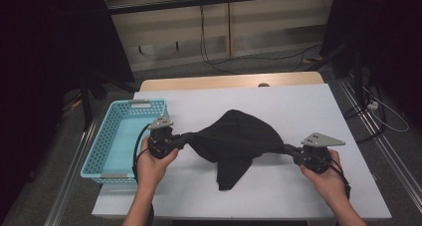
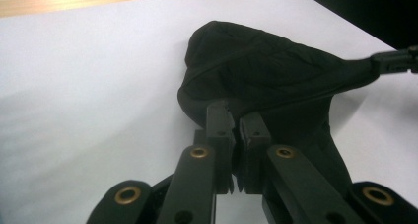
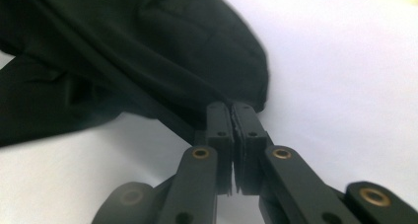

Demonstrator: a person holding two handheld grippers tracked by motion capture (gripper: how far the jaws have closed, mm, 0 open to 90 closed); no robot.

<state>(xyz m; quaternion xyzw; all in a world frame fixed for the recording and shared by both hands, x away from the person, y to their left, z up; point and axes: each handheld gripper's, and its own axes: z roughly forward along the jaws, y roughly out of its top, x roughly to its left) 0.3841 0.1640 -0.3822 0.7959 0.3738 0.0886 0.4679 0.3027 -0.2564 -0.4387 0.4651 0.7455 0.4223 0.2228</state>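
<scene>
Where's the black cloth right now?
In the high view the black cloth is mid-table on the white tabletop, stretched between the left claw and right claw, right of the blue basket.

No writing, label, brand mark, number or sign can be read on anything here, in the high view or in either gripper view.

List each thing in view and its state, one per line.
black cloth: bunched, stretched between both grippers, one flap lying on the table.
left gripper: shut on the cloth's left end.
right gripper: shut on the cloth's right end.
blue basket: upright, empty, at the table's left edge.
</scene>
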